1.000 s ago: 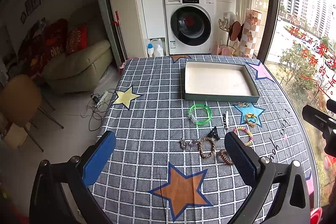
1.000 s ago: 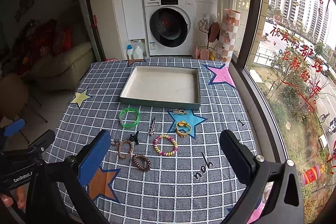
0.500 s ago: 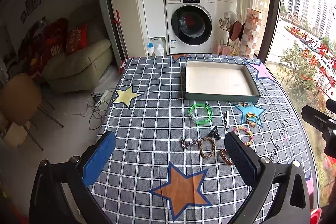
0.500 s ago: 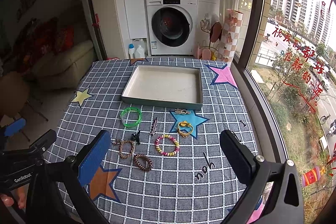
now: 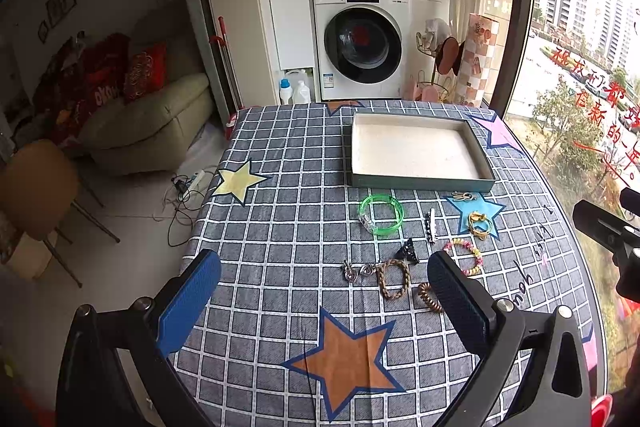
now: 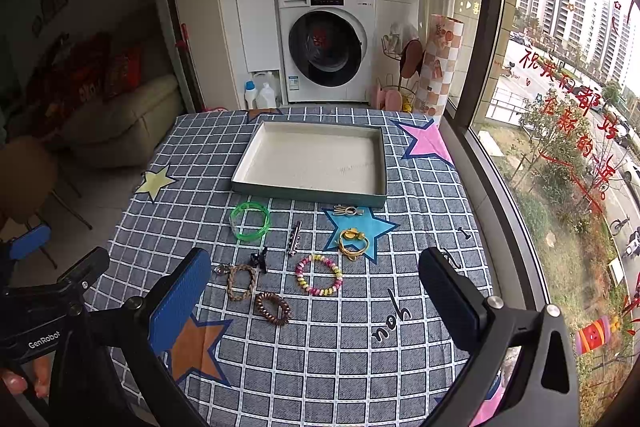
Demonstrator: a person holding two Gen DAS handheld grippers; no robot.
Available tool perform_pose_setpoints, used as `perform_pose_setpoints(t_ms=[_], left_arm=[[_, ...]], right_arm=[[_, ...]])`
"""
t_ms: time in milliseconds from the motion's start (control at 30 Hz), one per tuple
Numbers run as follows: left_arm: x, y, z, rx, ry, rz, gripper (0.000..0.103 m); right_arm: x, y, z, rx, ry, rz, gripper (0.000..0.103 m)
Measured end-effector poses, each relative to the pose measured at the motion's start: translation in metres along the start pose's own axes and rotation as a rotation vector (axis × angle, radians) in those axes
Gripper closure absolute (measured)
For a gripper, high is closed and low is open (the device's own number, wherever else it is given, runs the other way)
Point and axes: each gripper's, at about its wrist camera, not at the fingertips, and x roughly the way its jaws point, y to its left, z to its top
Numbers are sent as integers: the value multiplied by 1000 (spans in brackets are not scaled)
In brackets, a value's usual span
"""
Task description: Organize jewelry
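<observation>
The left tool (image 5: pixel 324 281) hovers above the near edge of the worktop (image 5: pixel 280 227), fingers spread wide and holding nothing. Ahead and to its right lie a clear green plastic bangle (image 5: pixel 381 213), a pair of metal heart charms (image 5: pixel 358 271), a braided cord bracelet (image 5: pixel 394 278) and a brown spiral hair tie (image 5: pixel 429 297), the last just beside its right finger. Further right come a slim metal clip (image 6: pixel 295 237), long axis pointing toward the tray, a pastel beaded bracelet (image 6: pixel 319 275) and a yellow band (image 6: pixel 353 242). The empty shallow tray (image 6: pixel 310 191) sits beyond them all. The right tool (image 6: pixel 314 287), equally wide and empty, looks nearer the beaded bracelet.
</observation>
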Motion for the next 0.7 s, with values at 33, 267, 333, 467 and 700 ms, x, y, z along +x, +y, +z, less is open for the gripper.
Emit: perform_pose_setpoints(t_ms=[33,267,333,467,700], left_arm=[[0,0,0,-1,0,0,0],[0,0,0,2,-1,-1,0],[0,0,0,1,0,0,0],[1,0,-1,1,1,-1,0],[2,-1,-2,2,3,-1,0]], right_arm=[[0,0,0,-1,0,1,0],[1,0,0,-2,2,2,0],[1,0,0,-1,3,2,0],[1,0,0,-1,3,2,0],[1,0,0,-1,5,2,0]])
